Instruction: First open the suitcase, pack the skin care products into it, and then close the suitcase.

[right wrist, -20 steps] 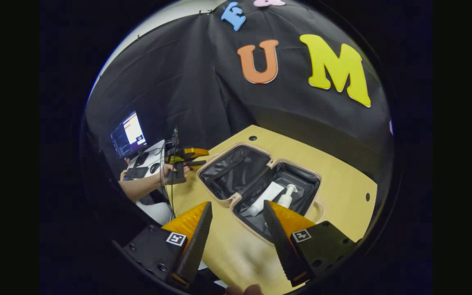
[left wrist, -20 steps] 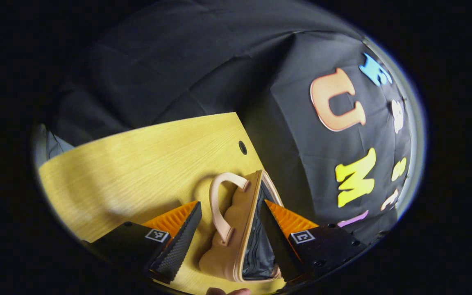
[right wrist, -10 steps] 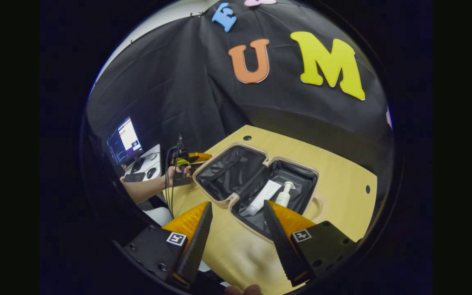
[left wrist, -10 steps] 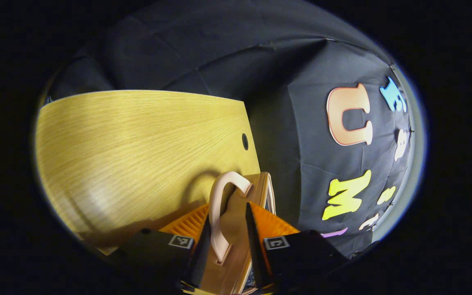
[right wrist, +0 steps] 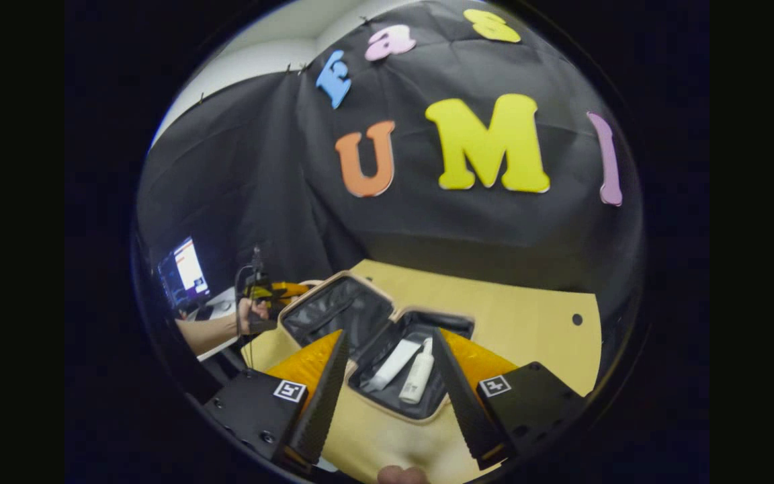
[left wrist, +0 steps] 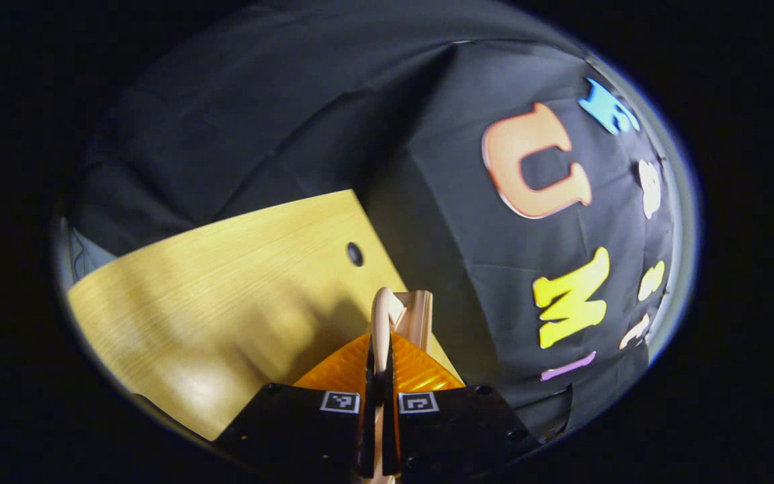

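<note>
In the left gripper view my left gripper (left wrist: 379,376) is shut on the peach handle (left wrist: 381,316) of the suitcase, whose shell edge (left wrist: 417,316) stands just behind it. The right gripper view has the suitcase (right wrist: 306,296) lying open on the table, black lining in both halves. A white tube (right wrist: 390,364) and a white pump bottle (right wrist: 419,373) lie in the near half. My right gripper (right wrist: 389,335) hangs open above that half, holding nothing. The left gripper (right wrist: 273,292), in a hand, sits at the far half's outer edge.
The yellow wooden table (right wrist: 521,316) has a small round hole (right wrist: 576,319) near its right back corner. A lit monitor (right wrist: 182,272) stands on a desk beyond the table's left side. Black cloth walls close off the back.
My left gripper has closed from open onto the suitcase handle. The right gripper has moved nearer the open suitcase, with the tube and bottle now between its fingers in view.
</note>
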The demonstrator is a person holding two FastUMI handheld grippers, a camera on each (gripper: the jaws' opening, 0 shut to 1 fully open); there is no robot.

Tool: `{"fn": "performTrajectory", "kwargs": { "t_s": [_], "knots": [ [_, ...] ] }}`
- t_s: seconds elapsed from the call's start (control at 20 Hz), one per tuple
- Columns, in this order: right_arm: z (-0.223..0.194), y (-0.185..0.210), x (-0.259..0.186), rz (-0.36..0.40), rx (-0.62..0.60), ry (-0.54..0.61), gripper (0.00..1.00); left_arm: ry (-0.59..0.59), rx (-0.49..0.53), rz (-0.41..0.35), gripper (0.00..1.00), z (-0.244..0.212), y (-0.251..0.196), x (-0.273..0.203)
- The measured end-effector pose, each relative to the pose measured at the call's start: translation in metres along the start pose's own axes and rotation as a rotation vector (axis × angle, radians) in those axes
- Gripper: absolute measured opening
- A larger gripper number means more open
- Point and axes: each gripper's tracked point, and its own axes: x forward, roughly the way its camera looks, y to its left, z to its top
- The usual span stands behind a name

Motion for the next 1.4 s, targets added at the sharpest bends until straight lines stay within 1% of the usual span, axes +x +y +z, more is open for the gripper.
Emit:
{"fn": "performTrajectory", "kwargs": {
  "t_s": [0.05, 0.15, 0.3, 0.45, 0.55, 0.6, 0.65, 0.75, 0.9, 1.1, 1.2, 1.3, 1.4],
  "knots": [
    [0.007, -0.011, -0.010, -0.027, 0.011, -0.036, 0.75, -0.014, 0.088, -0.017, 0.07, 0.000, -0.033, -0.005],
    [0.010, -0.029, -0.026, -0.063, 0.013, -0.075, 0.75, -0.026, 0.208, -0.053, 0.07, -0.010, -0.084, -0.009],
    [0.011, -0.050, -0.059, -0.124, 0.015, -0.115, 0.75, -0.032, 0.335, -0.123, 0.07, -0.039, -0.159, -0.017],
    [0.007, -0.079, -0.090, -0.205, 0.000, -0.160, 0.75, -0.028, 0.446, -0.140, 0.07, -0.090, -0.213, -0.010],
    [0.005, -0.087, -0.106, -0.232, 0.010, -0.184, 0.75, -0.008, 0.541, -0.166, 0.07, -0.133, -0.249, -0.008],
    [0.002, -0.093, -0.114, -0.248, 0.013, -0.182, 0.75, 0.005, 0.595, -0.167, 0.07, -0.155, -0.259, -0.004],
    [0.000, -0.103, -0.123, -0.272, 0.015, -0.182, 0.75, 0.023, 0.648, -0.164, 0.07, -0.176, -0.265, 0.003],
    [0.002, -0.125, -0.141, -0.315, 0.015, -0.192, 0.75, 0.060, 0.710, -0.156, 0.07, -0.207, -0.267, 0.020],
    [0.001, -0.154, -0.166, -0.387, 0.028, -0.198, 0.75, 0.115, 0.803, -0.143, 0.07, -0.251, -0.253, 0.053],
    [-0.012, -0.193, -0.200, -0.479, 0.036, -0.191, 0.75, 0.176, 0.929, -0.108, 0.07, -0.305, -0.237, 0.074],
    [-0.022, -0.214, -0.216, -0.528, 0.057, -0.176, 0.75, 0.229, 0.983, -0.072, 0.07, -0.329, -0.217, 0.080],
    [-0.029, -0.232, -0.229, -0.567, 0.085, -0.165, 0.75, 0.265, 1.081, -0.023, 0.07, -0.347, -0.195, 0.085],
    [-0.038, -0.247, -0.238, -0.590, 0.100, -0.145, 0.75, 0.295, 1.186, 0.029, 0.07, -0.361, -0.172, 0.088]
  ]
}}
